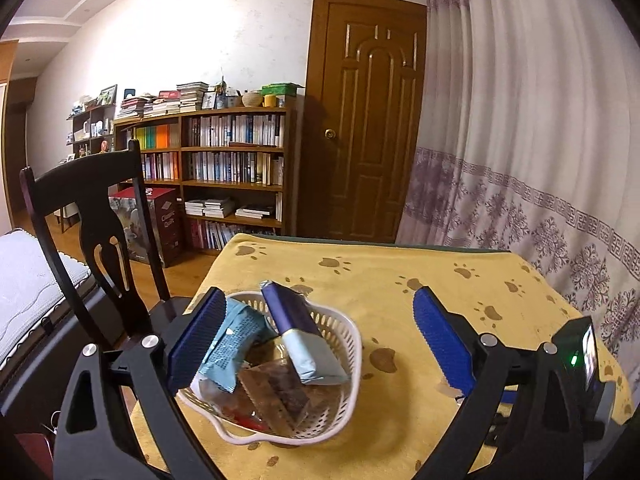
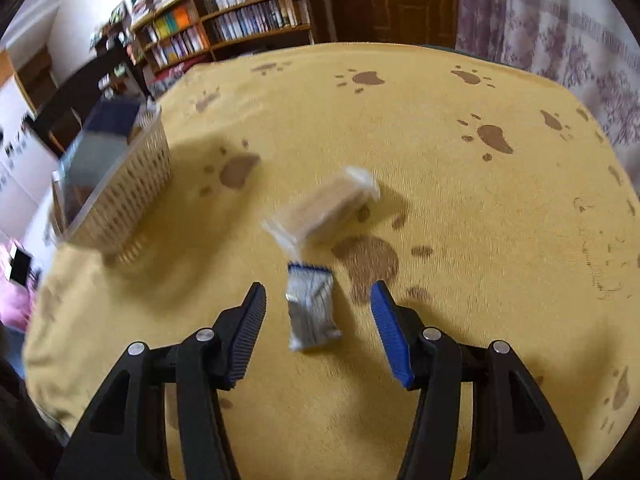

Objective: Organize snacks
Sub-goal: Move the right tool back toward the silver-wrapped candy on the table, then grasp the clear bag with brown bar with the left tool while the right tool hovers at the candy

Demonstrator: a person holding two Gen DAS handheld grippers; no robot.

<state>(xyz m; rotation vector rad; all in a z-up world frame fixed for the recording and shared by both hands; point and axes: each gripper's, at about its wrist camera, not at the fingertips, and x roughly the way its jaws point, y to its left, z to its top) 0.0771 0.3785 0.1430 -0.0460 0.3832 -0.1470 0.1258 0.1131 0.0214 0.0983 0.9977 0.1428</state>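
Left wrist view, L to R: bed (image 1: 24, 284) at far left edge, dark chair (image 1: 100, 232) just beside the tabletop (image 1: 460, 292), bookcase (image 1: 224, 168) behind, brown door (image 1: 364, 120), curtain (image 1: 540, 140) at right. Tabletop has a yellow cloth w/ brown paw prints.

Left tool (image 1: 320, 340) is released, jaws spread wide, either side of a white slotted basket (image 1: 344, 384). Left finger overlaps the basket's near-left rim; right finger is well clear, over bare cloth. Basket holds several snacks: a pale blue pack (image 1: 232, 344) w/ small print leaning at left, a purple-and-pale-blue bar (image 1: 296, 328) standing tilted in the middle and poking above the rim, brown clear-wrapped pieces (image 1: 276, 396) low at front, some red underneath. Can't tell brand or type.

Right wrist view, blurred: basket (image 2: 132, 192) at left, near the tabletop's left edge, w/ the purple/blue bar (image 2: 100, 140) sticking out. Centre: a tan snack in clear wrap (image 2: 328, 204) lying on the cloth, well apart from the basket. Just nearer, a small silver-white pack (image 2: 312, 308) w/ blue serrated top edge, lying flat btwn the fingers of the right tool (image 2: 318, 300). That tool is released too, jaws apart, not touching the pack. Nothing else btwn the two loose packs and the basket; bare cloth to the right.
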